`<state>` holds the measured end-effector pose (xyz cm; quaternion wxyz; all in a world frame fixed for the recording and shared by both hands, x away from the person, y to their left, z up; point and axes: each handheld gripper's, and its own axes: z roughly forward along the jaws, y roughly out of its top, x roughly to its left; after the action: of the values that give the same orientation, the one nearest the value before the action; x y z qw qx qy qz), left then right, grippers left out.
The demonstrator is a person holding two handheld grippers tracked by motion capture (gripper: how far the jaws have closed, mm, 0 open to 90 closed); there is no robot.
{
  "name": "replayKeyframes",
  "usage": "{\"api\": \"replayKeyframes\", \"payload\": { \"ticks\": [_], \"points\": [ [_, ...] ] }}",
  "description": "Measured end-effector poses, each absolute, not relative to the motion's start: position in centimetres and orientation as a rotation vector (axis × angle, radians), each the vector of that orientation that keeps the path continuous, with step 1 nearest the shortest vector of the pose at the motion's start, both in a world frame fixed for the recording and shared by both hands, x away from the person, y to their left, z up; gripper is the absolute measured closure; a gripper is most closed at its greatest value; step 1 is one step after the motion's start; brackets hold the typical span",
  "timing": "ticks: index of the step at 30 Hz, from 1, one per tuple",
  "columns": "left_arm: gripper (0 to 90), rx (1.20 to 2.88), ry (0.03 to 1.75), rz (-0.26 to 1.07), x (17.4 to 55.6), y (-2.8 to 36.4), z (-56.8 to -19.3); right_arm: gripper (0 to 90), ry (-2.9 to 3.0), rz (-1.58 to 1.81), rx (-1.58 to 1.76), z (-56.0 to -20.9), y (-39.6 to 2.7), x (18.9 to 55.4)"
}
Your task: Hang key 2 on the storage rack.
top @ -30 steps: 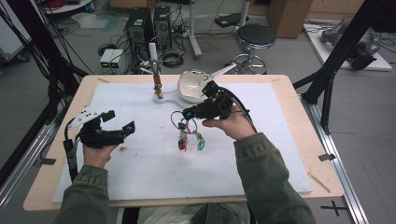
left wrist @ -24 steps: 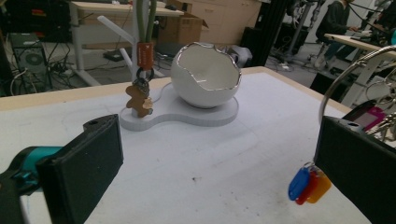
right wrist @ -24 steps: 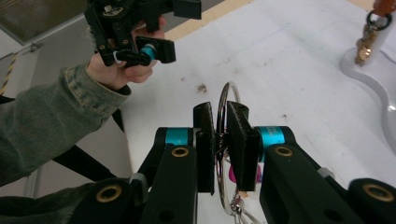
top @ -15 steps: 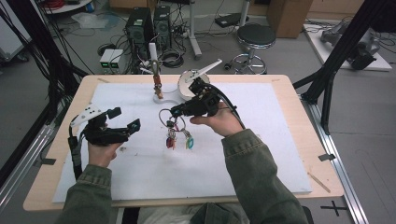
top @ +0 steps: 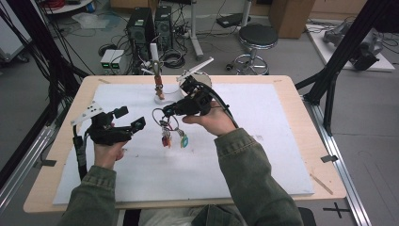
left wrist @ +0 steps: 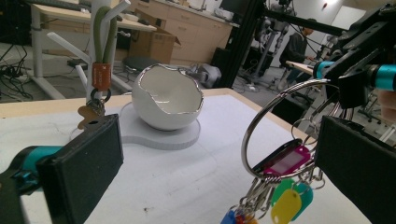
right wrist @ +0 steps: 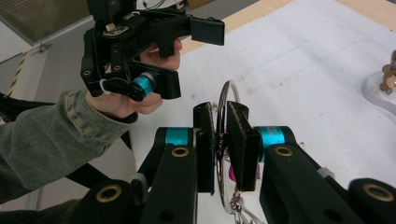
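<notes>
1. Keep right gripper (right wrist: 223, 140) fingers clenched on the large metal key ring with coloured plastic tags (top: 171, 127) — hanging above the white surface (top: 263, 141).
2. Bring released left gripper (top: 129, 120) fingers squarely around the ring before closing.

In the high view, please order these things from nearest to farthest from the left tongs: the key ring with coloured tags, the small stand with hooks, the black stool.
1. The key ring, just right of the left tongs, held up by the right tongs.
2. The small stand, farther back on the white mat.
3. The black stool, on the floor beyond the table.
</notes>
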<state>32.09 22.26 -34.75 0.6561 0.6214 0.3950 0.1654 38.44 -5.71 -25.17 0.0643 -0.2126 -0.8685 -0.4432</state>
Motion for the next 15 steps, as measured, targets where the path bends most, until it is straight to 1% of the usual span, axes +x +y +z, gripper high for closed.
{"api": "replayKeyframes", "payload": {
  "ticks": [5,13,15],
  "points": [
    [3.3,1.395,0.892,0.350,32.2,22.0,-34.8,81.9,-2.618,-1.337,-0.636,-25.1,-5.0,38.5],
    [3.5,1.415,0.885,0.314,32.4,21.3,-35.0,81.9,-2.596,-1.338,-0.643,-25.3,-4.1,38.5],
    [9.3,1.417,0.881,0.314,32.3,21.2,-35.0,81.9,-2.595,-1.339,-0.635,-25.3,-3.9,38.4]
  ]
}}
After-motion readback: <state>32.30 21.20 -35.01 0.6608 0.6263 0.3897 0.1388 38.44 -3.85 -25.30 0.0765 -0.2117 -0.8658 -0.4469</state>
